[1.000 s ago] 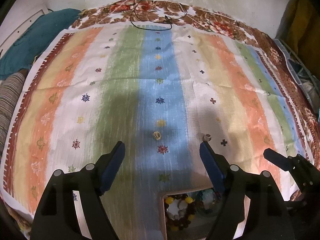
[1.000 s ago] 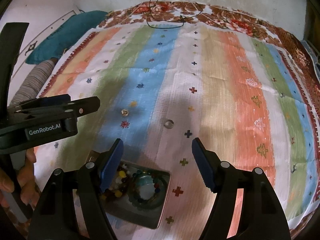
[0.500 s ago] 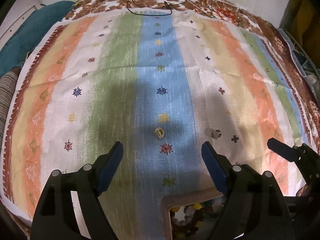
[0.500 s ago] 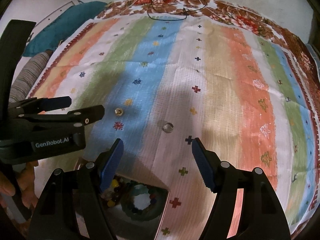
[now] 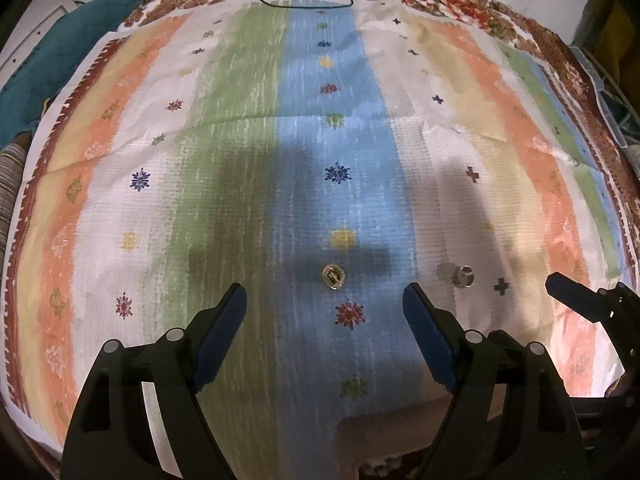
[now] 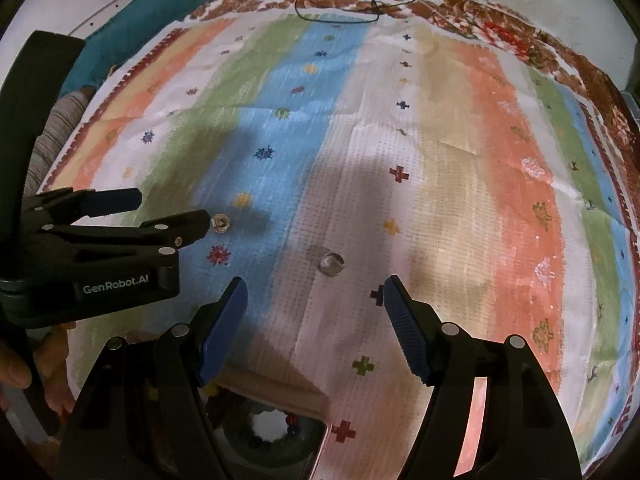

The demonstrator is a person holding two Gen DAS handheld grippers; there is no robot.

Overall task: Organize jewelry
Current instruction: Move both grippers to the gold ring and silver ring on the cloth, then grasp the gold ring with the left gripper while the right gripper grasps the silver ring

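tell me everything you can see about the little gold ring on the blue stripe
The gold ring is small, round and shiny, metal by its look, with a raised setting or stone at its centre. It lies alone on the blue stripe of the striped cloth, between a yellow and a red flower print. Nothing grips it: the left gripper hovers just short of it, jaws wide open. A silver ring lies apart, to its right.

A home bedroom: a bed spread with a striped embroidered cloth (image 5: 240, 160), a floral bedsheet (image 5: 460, 0) at twelve o'clock, a teal pillow (image 5: 48, 64) at ten.
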